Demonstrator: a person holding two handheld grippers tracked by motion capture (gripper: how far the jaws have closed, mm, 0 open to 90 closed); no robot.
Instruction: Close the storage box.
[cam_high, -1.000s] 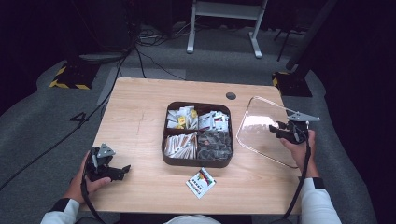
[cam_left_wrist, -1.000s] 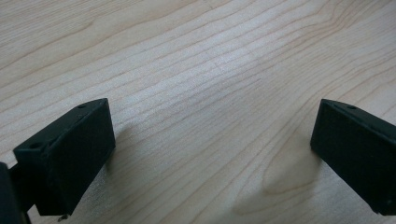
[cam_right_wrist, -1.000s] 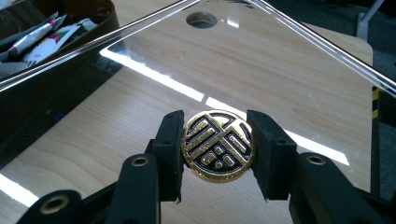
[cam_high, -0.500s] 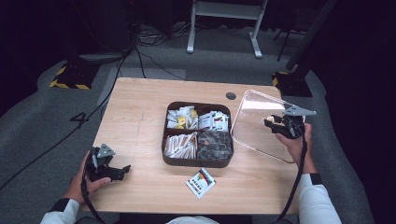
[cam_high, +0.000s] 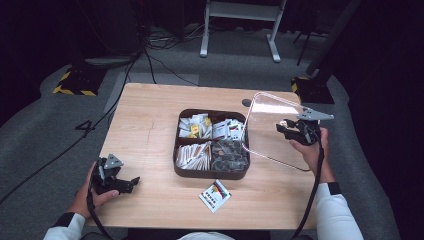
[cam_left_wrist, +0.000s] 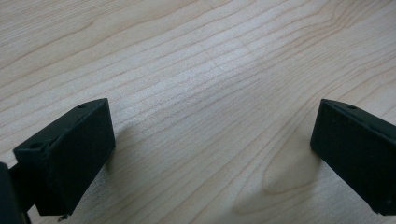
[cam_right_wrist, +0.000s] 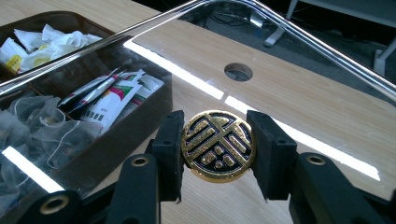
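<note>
Near the bench's right edge, right tongs (cam_high: 292, 131) clamped on the gold knob (cam_right_wrist: 218, 145) of a clear lid (cam_high: 272, 127), tilted beside the uncovered box (cam_high: 211, 172). Left tongs (cam_high: 117, 181) apart, idle by the front-left corner. Lid apparently yet to be placed.

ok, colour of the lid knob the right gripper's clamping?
Gold knob with a black geometric pattern; clearest in the right gripper view.
</note>
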